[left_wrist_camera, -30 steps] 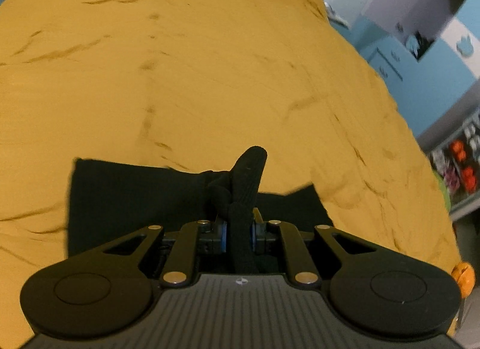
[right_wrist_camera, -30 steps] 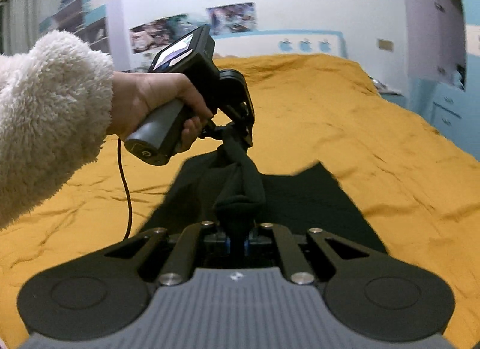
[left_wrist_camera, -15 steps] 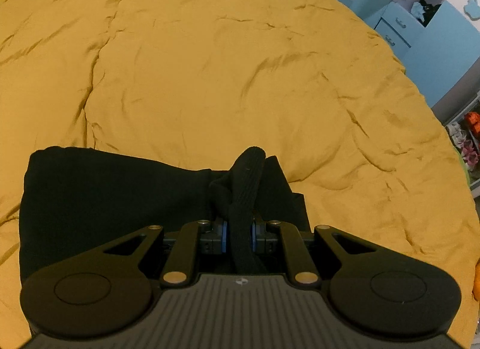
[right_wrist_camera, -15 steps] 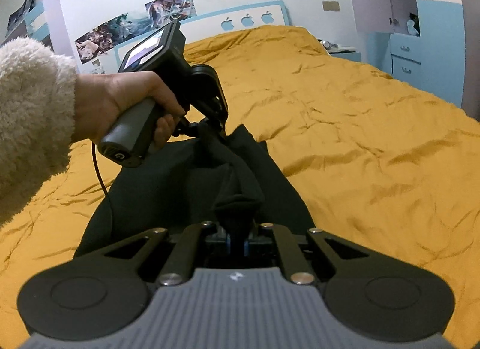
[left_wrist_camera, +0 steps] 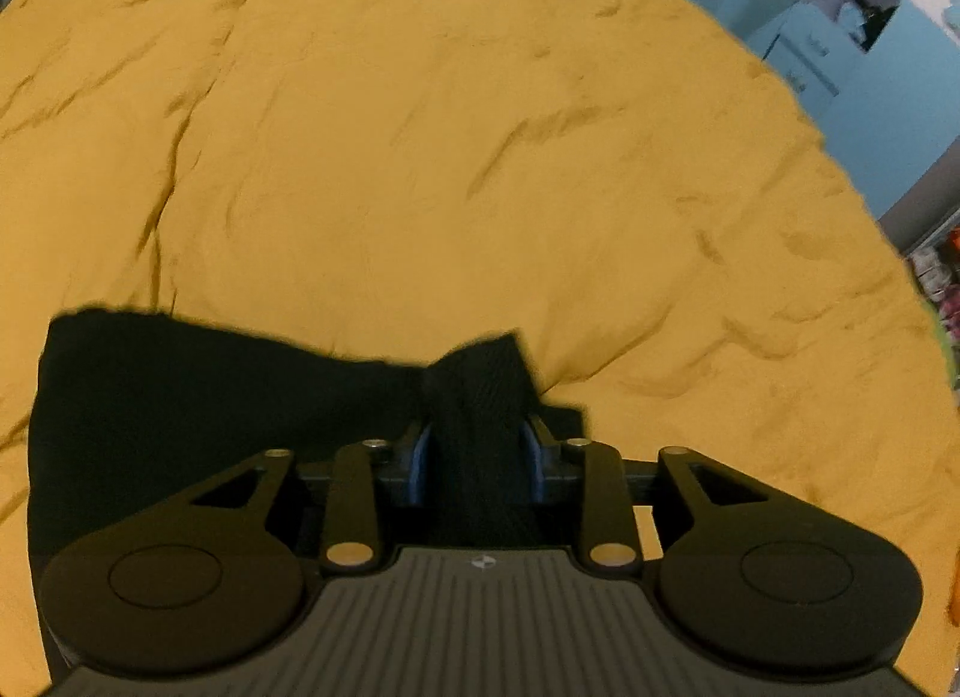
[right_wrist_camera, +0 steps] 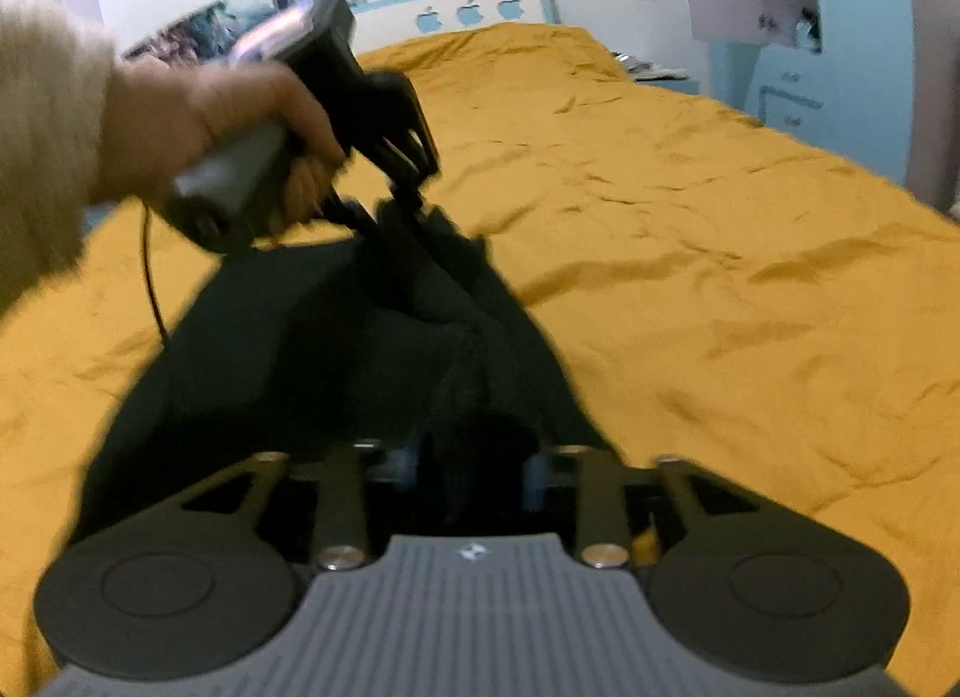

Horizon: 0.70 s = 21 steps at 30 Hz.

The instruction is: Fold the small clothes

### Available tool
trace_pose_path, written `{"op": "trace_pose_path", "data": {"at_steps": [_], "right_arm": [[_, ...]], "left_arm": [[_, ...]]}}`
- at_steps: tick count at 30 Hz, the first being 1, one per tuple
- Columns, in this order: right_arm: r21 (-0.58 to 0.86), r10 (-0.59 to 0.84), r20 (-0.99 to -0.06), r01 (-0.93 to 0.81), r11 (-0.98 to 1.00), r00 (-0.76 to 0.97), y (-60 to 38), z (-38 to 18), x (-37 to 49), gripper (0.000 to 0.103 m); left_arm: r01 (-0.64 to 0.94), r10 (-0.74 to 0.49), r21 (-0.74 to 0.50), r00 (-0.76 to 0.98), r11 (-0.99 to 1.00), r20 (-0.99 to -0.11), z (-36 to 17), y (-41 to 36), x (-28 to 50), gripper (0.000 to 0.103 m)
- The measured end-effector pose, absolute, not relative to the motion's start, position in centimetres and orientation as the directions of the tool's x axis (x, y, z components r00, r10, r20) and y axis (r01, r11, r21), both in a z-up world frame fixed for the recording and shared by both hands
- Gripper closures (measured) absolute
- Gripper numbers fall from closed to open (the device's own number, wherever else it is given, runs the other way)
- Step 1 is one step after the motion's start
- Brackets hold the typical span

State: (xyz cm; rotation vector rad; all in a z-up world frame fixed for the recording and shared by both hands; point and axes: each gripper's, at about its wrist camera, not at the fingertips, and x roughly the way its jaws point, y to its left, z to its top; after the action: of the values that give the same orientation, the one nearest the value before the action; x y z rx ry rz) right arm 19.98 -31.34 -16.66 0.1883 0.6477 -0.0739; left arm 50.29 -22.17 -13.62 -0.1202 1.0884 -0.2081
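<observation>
The black garment (right_wrist_camera: 336,337) is spread on the yellow bed (right_wrist_camera: 690,229), its near edge gathered up between both tongs. Compared with half a second ago, a wider gap is seen between the blue pads of the left tongs (left_wrist_camera: 480,451), and the bunched cloth there has slackened and flattened; the same widening appears at the right tongs (right_wrist_camera: 474,469), though blur makes this less certain. Cloth is still lying between both pairs of pads, so a loose hold or a release under way is judged likely. The left hand (right_wrist_camera: 240,127) is seen lower over the garment, which suggests the fold has been laid down.
</observation>
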Motion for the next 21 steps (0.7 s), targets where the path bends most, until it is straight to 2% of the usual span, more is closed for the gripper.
{"op": "trace_pose_path", "data": {"at_steps": [4,7,10,13,16,19,21], "right_arm": [[0.150,0.001,-0.603,0.112,0.982,0.798,-32.8,-15.8,18.8,0.069],[0.116,-0.033,-0.578,0.122,0.986,0.815,-34.0,-14.2,18.5,0.066],[0.125,0.016,-0.518,0.057,0.990,0.855,-35.0,-12.5,20.0,0.061],[0.123,0.086,-0.465,-0.032,0.992,0.881,-35.9,-11.0,24.1,0.061],[0.155,0.191,-0.460,-0.133,0.979,0.867,-35.9,-10.4,29.8,0.061],[0.211,0.282,-0.513,-0.200,0.957,0.810,-35.2,-11.4,36.4,0.061],[0.226,0.278,-0.573,-0.177,0.958,0.771,-34.5,-12.5,39.8,0.059]], "left_arm": [[0.207,-0.294,-0.215,0.526,0.955,-0.798,-9.1,-20.9,48.6,0.068],[0.272,-0.321,-0.194,0.578,0.943,-0.750,-6.4,-17.7,45.3,0.068],[0.286,-0.342,-0.206,0.600,0.936,-0.723,-5.6,-12.9,40.3,0.067],[0.260,-0.360,-0.253,0.584,0.932,-0.727,-7.0,-7.7,34.2,0.057],[0.179,-0.345,-0.297,0.566,0.938,-0.749,-9.7,-3.5,29.4,0.057],[0.088,-0.365,-0.379,0.533,0.921,-0.764,-13.0,-0.6,26.4,0.057],[0.044,-0.401,-0.443,0.510,0.896,-0.761,-14.7,0.5,25.5,0.057]]}}
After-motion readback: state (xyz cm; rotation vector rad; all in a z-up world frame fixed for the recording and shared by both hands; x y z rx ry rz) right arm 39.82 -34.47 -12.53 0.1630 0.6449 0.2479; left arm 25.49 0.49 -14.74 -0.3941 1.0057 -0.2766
